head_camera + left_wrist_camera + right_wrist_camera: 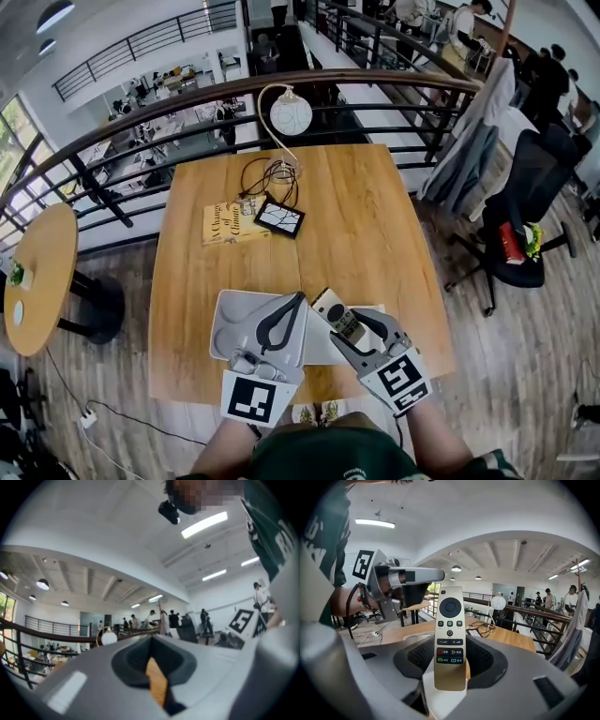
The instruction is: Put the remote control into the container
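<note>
- Gold-bodied, with dark buttons, the remote control (450, 634) stands upright between the jaws of my right gripper (349, 323), which are clamped on its lower half; its round-button end sticks out past the jaw tips.
- From the head view I see the remote control held just above the right part of the container (228, 311). I cannot tell whether it touches the container.
- The container is a pale grey, shallow tray with rounded corners, lying at the near edge of the wooden table (375, 234).
- My left gripper (298, 302) hangs over the container's left half with its jaw tips together and nothing between them. In the left gripper view only a sliver of wood shows through the gap lower down.
- The two grippers sit side by side, close but apart.
- Farther back on the table I see a yellow book (228, 225) with a black square tile (279, 217) just beside it on the right.
- Behind those lies a tangle of dark cables (272, 173), and a white globe lamp (291, 114) stands at the far edge.
</note>
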Demonstrator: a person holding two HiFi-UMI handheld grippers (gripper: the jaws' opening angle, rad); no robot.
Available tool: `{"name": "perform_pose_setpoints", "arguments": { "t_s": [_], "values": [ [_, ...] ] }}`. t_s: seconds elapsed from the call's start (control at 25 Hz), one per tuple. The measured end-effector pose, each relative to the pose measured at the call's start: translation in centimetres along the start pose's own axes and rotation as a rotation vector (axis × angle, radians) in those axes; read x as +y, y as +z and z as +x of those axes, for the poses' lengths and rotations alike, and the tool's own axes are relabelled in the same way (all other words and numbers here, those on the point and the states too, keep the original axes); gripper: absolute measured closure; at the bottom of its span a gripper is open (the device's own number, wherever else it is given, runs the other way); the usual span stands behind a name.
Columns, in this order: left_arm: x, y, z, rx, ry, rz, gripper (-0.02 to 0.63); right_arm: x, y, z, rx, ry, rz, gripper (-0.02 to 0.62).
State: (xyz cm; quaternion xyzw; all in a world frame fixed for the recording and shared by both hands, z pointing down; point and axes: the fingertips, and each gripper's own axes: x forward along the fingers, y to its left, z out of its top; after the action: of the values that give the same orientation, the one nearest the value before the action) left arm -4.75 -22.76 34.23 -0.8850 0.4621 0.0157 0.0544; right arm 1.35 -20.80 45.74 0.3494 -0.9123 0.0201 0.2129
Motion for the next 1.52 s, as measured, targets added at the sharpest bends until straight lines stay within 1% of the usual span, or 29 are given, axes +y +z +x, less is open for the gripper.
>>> {"name": "perform_pose_setpoints", "arguments": {
  "t_s": [0.2, 0.36, 0.48, 0.56, 0.68, 0.8, 0.84, 0.96, 1.08, 1.2, 1.32, 1.52],
  "values": [
    [0.4, -0.5, -0.5, 0.006, 0.025, 0.001, 0.607, 0.1, -4.1, 1.7, 0.139, 0.03, 0.03, 0.379],
    [0.8, -0.9, -0.9, 0.017, 0.041, -0.008, 0.607, 0.0, -7.0, 3.2, 0.241, 0.037, 0.004, 0.379],
    [1.0, -1.4, -1.1, 0.036, 0.056, -0.001, 0.607, 0.4, -9.4, 4.3, 0.302, 0.062, -0.01, 0.379],
    [1.1, -1.8, -1.2, 0.047, 0.064, -0.012, 0.607, 0.5, -10.9, 4.7, 0.346, 0.071, -0.029, 0.379],
    [1.3, -1.9, -1.5, 0.046, 0.073, -0.018, 0.607, 0.7, -12.4, 4.9, 0.403, 0.073, -0.059, 0.379],
    [1.4, -1.8, -1.9, 0.049, 0.084, 0.034, 0.607, 0.8, -13.4, 5.0, 0.443, 0.08, -0.072, 0.379],
    [1.3, -1.8, -2.0, 0.049, 0.085, 0.036, 0.607, 0.8, -13.8, 5.1, 0.454, 0.083, -0.076, 0.379],
    [1.2, -2.0, -2.2, 0.043, 0.08, 0.0, 0.607, 0.6, -15.2, 5.4, 0.491, 0.088, -0.08, 0.379],
    [1.4, -2.1, -2.4, 0.039, 0.087, -0.012, 0.607, 0.7, -16.7, 5.8, 0.538, 0.097, -0.077, 0.379],
    [1.6, -2.0, -2.5, 0.026, 0.094, -0.05, 0.606, 0.9, -18.2, 6.1, 0.594, 0.117, -0.071, 0.379],
    [1.4, -2.1, -2.6, 0.026, 0.084, -0.052, 0.606, 1.1, -19.6, 6.2, 0.629, 0.13, -0.058, 0.379],
    [1.8, -2.1, -2.9, 0.023, 0.09, -0.061, 0.606, 1.2, -20.8, 6.4, 0.658, 0.14, -0.05, 0.379]
  ]
}}
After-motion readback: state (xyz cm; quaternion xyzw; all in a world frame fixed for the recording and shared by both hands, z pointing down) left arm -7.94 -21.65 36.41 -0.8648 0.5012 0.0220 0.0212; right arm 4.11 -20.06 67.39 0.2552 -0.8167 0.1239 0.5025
